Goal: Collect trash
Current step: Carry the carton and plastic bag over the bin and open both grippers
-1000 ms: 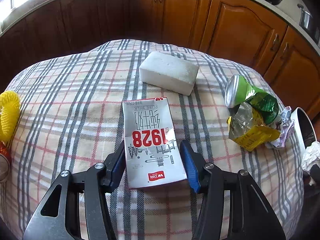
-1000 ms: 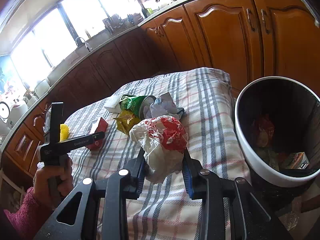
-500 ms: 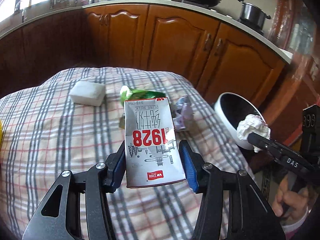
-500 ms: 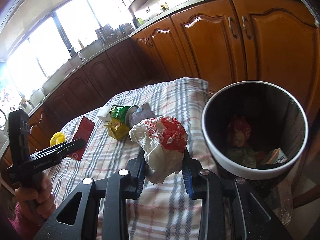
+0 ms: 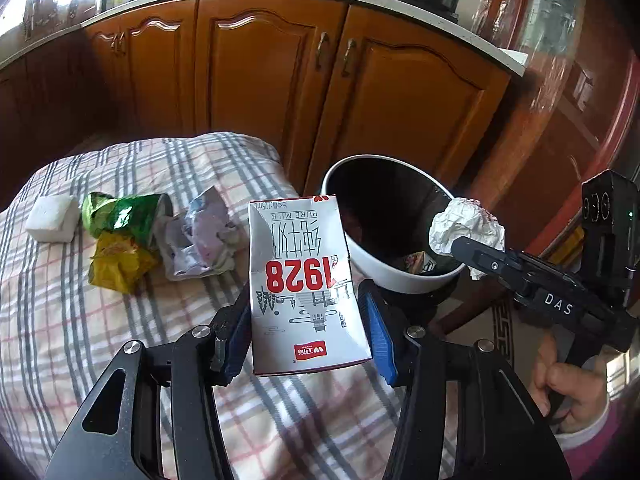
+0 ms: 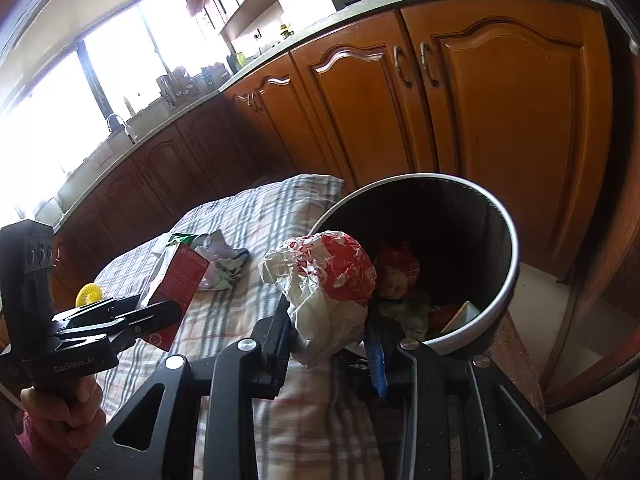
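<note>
My left gripper (image 5: 304,320) is shut on a white milk carton (image 5: 304,280) printed "1928", held in the air over the table's right end, just left of the white trash bin (image 5: 400,276). My right gripper (image 6: 332,332) is shut on a crumpled white and red paper wrapper (image 6: 324,276), held at the near rim of the bin (image 6: 508,280). The wrapper (image 5: 464,228) also shows in the left wrist view, over the bin's right rim. Trash lies inside the bin. Still on the checked tablecloth (image 5: 80,320) are a crushed green can (image 5: 120,216), a yellow wrapper (image 5: 116,264) and crumpled paper (image 5: 204,236).
A white sponge block (image 5: 52,216) lies at the cloth's far left. A yellow scrubber (image 6: 90,292) sits further back on the table. Wooden cabinets (image 5: 260,68) stand close behind table and bin. A hand (image 5: 568,392) holds the right gripper's handle.
Both grippers have swung to the right towards the bin with their loads. The carton came up off the cloth, and the wrapper moved from over the table to the bin's rim.
</note>
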`<state>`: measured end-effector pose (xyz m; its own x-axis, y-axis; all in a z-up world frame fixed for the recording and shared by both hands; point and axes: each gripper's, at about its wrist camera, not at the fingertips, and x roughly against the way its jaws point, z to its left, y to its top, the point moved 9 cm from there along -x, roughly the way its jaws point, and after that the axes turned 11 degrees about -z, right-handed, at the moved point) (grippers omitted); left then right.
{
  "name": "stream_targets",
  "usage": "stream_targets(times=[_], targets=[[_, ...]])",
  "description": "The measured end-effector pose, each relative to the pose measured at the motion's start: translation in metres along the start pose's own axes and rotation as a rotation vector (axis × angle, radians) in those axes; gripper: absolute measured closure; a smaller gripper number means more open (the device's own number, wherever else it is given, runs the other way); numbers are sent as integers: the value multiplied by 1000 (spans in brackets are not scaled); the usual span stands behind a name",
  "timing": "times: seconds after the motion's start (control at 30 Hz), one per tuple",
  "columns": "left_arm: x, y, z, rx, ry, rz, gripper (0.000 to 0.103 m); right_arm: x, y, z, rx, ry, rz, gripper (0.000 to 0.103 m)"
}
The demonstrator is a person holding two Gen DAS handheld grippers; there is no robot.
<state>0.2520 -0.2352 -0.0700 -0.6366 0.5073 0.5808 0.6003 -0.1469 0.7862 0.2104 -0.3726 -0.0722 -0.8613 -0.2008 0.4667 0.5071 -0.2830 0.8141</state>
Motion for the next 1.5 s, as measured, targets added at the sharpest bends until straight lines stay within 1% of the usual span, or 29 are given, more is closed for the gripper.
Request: stream_targets(times=[0.07,0.37,0.7,1.13,1.2,1.27,1.3,1.33,1.37,1.4,1.47,1.5], targets=[[-5,4,-12,-22,-12,6,54,1,3,-8,-1,-11,-4,70],[-43,24,-40,-61,-56,42,54,-8,18,-40,-8,-48,12,70],[-81,33,-64,-96,-72,88,53,-19,33,-65,8,-83,31,70],[-110,31,-71,-99,-65,130,53,-37,33,-82,4,-94,66,67],[-116,33,-71,-99,-61,140,52,-39,33,-83,4,-96,70,64],[-120,32,-71,-94,-56,156,52,-41,34,-86,-1,-97,70,59],[-120,31,-70,-92,-53,161,51,-42,35,-88,-9,-99,71,52],[-120,31,-70,-89,-54,164,50,-43,35,-88,-18,-97,73,49],[-119,31,-70,-87,-62,161,47,-43,36,-90,-25,-97,71,47],[-117,32,-70,-86,-64,154,41,-42,37,-91,-29,-97,67,45],[-112,35,-68,-82,-64,131,35,-40,38,-92,-37,-95,62,42],[-110,36,-68,-77,-66,124,34,-39,38,-92,-42,-93,57,41]])
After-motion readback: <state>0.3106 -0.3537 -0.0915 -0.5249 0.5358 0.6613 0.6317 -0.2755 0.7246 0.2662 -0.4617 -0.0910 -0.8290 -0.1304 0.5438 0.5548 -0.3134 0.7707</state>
